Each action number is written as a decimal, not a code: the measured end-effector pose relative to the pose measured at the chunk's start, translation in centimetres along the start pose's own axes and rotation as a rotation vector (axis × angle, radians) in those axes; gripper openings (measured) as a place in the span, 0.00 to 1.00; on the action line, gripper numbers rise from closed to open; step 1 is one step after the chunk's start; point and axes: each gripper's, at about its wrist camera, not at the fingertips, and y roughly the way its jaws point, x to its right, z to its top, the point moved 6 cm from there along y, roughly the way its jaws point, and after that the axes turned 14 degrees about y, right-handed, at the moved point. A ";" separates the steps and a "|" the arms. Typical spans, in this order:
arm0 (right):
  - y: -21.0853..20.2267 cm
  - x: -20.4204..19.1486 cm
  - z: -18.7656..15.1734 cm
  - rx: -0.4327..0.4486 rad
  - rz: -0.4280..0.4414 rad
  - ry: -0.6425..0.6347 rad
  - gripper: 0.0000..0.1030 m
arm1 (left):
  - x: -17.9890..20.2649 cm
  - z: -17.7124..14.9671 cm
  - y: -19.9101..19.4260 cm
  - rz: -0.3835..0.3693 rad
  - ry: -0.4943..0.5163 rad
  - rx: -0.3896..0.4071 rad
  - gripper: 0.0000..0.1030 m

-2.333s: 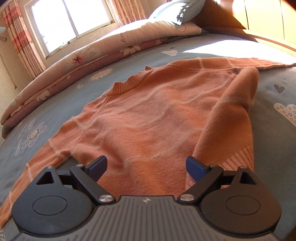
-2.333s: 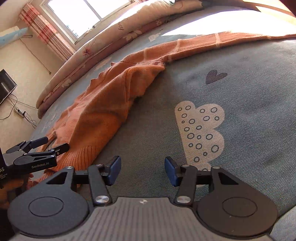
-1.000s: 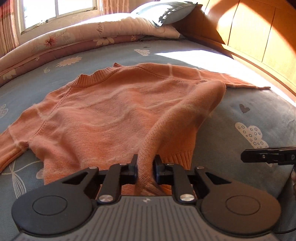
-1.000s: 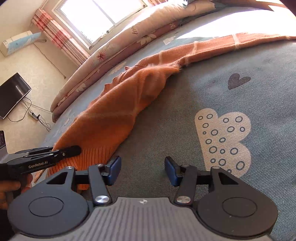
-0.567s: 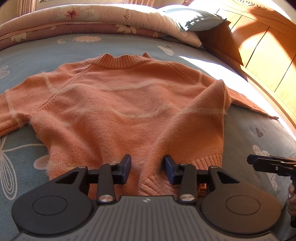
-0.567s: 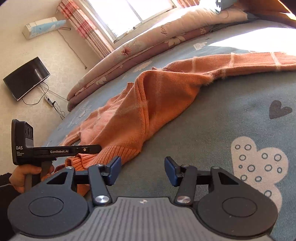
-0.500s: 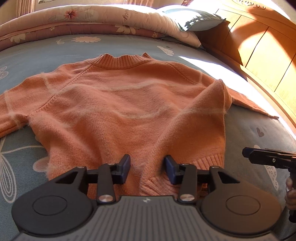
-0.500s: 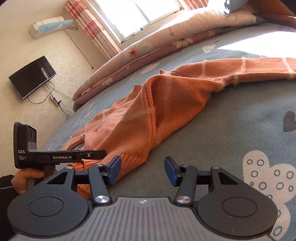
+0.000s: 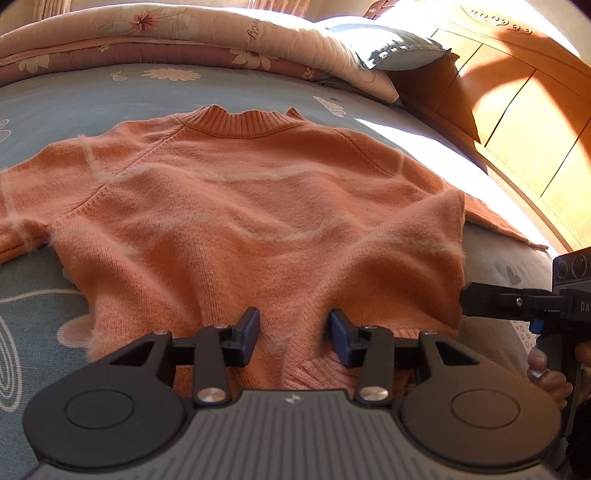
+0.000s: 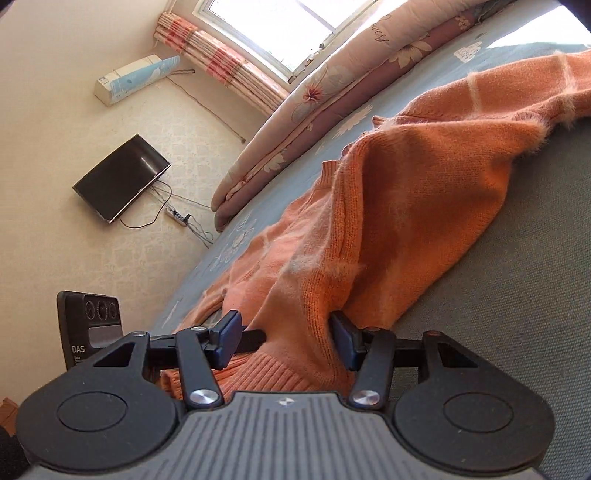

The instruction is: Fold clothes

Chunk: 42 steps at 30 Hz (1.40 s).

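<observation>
Left gripper (image 9: 293, 334): jaws parted, nothing clamped. We read the ribbed hem of the orange sweater (image 9: 258, 221) lying directly under and between them, with a raised ridge of knit running up from the gap toward the right shoulder. Whether the pads touch the cloth we cannot tell.

Right gripper (image 10: 286, 341): jaws also spread, with the hem corner bunched into the gap; fabric rises against the right-hand pad and drapes over it. Not pinched as far as we can see.

Sweater lies front-up on the bed (image 9: 48, 99), collar away from us, body mostly flat, left sleeve out to the side. Its right side is lifted and doubled inward in a loose fold; the right sleeve trails toward the headboard (image 9: 535, 122).

Handling, our judgement: soft fuzzy knit, light, limp, no stiffness to hold a crease; it will sag and stretch if lifted by one point. The thick ribbed hem is the firmest grip, best taken at both corners together. Fuzz may cling to the bedcover and drag.

Quilt (image 9: 184, 33) and pillow (image 9: 391, 48) sit beyond, well apart.
</observation>
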 end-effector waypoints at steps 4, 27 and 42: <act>-0.6 0.7 0.7 -0.012 0.050 0.040 0.63 | 0.3 0.0 -0.2 0.003 0.012 0.002 0.45; -7.5 -4.8 0.4 0.028 0.039 0.031 0.13 | 5.4 0.5 -6.6 0.072 0.177 0.046 0.63; -18.2 -0.9 -0.8 0.152 -0.301 0.140 0.32 | 13.0 -0.3 -9.9 -0.050 0.317 0.078 0.71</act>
